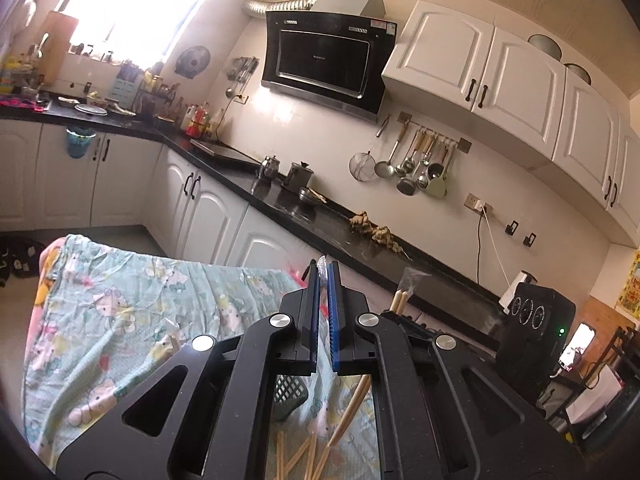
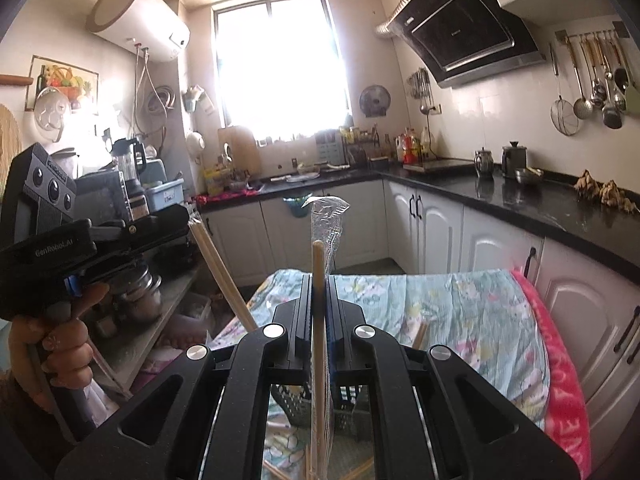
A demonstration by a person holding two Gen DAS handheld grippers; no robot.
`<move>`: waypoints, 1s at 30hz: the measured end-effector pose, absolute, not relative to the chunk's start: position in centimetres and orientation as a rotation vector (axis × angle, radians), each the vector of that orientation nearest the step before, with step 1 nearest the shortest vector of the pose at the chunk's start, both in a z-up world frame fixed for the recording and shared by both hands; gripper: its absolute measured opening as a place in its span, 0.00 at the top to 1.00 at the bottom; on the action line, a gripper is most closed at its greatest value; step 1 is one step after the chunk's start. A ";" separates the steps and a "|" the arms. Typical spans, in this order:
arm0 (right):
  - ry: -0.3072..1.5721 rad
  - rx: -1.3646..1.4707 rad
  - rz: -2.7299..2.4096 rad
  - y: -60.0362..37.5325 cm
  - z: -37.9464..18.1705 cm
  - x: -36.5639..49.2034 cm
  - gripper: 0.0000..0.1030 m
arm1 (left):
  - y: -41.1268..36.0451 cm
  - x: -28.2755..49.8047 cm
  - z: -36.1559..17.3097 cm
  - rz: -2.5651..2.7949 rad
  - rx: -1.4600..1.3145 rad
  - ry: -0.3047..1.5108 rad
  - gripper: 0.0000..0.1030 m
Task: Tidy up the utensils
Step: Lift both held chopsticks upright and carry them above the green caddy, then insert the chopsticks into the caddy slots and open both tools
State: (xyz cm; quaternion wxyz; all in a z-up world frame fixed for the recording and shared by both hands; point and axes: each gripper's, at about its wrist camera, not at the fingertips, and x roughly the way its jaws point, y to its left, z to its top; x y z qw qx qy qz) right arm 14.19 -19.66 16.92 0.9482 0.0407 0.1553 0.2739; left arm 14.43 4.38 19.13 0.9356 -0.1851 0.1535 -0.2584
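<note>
Going left to right: the left gripper (image 1: 323, 280) is closed down on something thin with a bit of clear wrapper poking out at the tips, and in the right camera a pair of wrapped chopsticks (image 2: 218, 264) is seen slanting down from its nose, so that's most likely what is pinched there. The grip looks to be right at the end, so a slip or a swing sideways could easily be caused by any quick tilt. In the middle, loose chopsticks (image 1: 308, 456) are scattered on the cartoon-print cloth (image 1: 132, 312) near its front edge, next to a dark mesh holder (image 2: 298, 404); these could be rolled off the front edge if the cloth is snagged. On the right, one wrapped chopstick (image 2: 319, 320) is held upright in the closed right gripper (image 2: 320, 284), the crinkly plastic sleeve (image 2: 326, 216) sticking up past the tips. Plastic is slippery, so the stick could be slid down through the pads if the squeeze is eased early. The holder could also be missed or knocked over, since it is mostly hidden under both tools.
</note>
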 end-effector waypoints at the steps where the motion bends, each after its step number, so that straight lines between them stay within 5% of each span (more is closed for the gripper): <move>1: 0.308 0.082 0.556 -19.6 17.1 14.3 0.94 | 4.5 14.6 19.2 -0.523 -0.378 0.312 0.98; 30: 0.164 0.066 0.465 -18.8 16.0 21.1 0.94 | 5.8 19.9 14.9 -0.436 -0.426 0.346 0.98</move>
